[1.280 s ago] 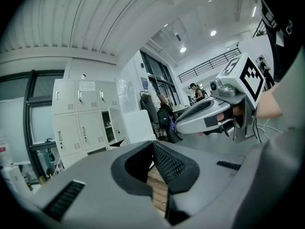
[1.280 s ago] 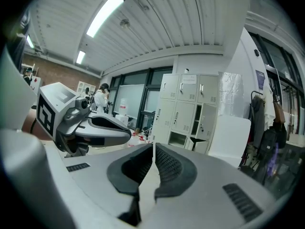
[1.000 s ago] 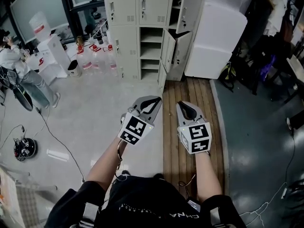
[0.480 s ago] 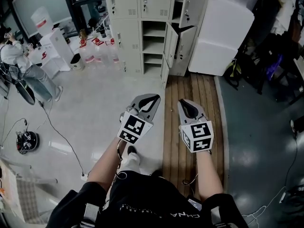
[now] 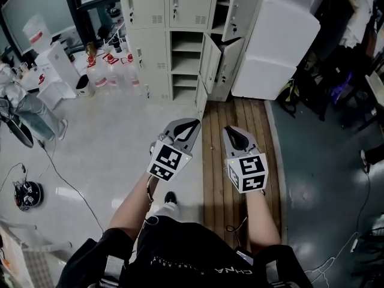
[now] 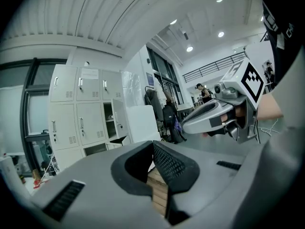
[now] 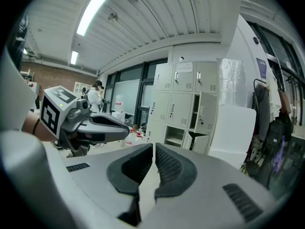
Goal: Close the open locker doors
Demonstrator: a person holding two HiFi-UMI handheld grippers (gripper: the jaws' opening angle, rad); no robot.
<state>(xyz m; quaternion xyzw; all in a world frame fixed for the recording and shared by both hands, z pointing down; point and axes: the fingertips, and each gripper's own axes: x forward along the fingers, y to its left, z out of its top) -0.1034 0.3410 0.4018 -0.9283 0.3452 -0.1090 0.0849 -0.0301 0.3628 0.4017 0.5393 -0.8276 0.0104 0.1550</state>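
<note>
jaws of the left gripper (image 5: 191, 128) and right gripper (image 5: 231, 134) sit closed on nothing, the open locker doors (image 5: 240, 14) well ahead of them, so a hard shove might bounce a door back open.

The head view looks steeply down on the left gripper (image 5: 193, 125) and right gripper (image 5: 230, 131), lockers (image 5: 150, 17) ahead. Each gripper view faces those lockers, low, nearly level, seemingly well apart.

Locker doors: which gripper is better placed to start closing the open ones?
Right, probably. The right gripper is over the wooden planks leading to the open locker doors; the left gripper sits further left. Both are shut, far off.
</note>
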